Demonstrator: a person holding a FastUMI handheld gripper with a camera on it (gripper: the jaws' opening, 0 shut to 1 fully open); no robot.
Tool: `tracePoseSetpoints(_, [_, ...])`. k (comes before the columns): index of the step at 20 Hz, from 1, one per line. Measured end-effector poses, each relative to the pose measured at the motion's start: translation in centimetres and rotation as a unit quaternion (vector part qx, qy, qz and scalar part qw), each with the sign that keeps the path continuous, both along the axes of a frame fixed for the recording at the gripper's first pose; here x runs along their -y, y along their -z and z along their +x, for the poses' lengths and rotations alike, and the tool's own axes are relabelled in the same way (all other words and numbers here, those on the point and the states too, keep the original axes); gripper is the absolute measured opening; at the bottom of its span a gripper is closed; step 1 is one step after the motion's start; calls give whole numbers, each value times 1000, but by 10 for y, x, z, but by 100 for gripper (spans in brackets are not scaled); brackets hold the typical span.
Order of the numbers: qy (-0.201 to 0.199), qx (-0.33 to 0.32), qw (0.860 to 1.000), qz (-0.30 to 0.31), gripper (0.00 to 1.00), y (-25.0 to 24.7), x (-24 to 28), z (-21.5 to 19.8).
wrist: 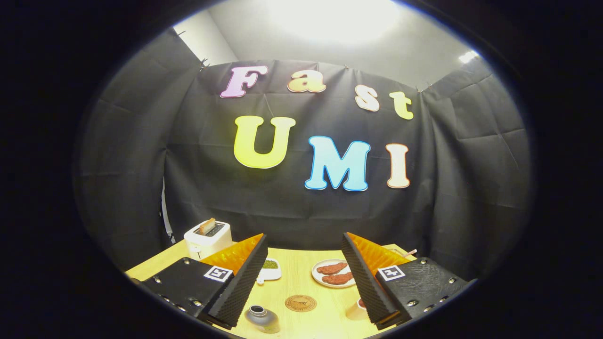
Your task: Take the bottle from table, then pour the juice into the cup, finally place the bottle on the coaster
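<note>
A small grey bottle with an open dark mouth stands on the wooden table, close to the inner side of the left finger. A round brown coaster lies flat just beyond it, between the fingers. The cup is partly hidden behind the right finger, only its pale rim and side showing. My gripper hovers above the table, open wide, with nothing held between its fingers.
A white toaster with a slice of bread stands at the back left. A white plate with two brown meat pieces lies beyond the coaster. A small white dish of something green sits behind the left finger.
</note>
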State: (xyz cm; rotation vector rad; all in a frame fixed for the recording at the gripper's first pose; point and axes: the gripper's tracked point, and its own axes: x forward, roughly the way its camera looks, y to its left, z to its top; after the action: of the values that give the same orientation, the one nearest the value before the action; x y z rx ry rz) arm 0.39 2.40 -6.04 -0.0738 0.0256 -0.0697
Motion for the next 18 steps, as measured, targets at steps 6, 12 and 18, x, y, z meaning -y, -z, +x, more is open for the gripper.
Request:
tracePoseSetpoints(6, [-13, -2, 1000, 20, 97, 52, -20, -2])
tracePoseSetpoints(12, [-25, -22, 999, 17, 97, 102, -38, 1])
tracePoseSetpoints(18, [-31, -24, 999, 31, 97, 138, -47, 1])
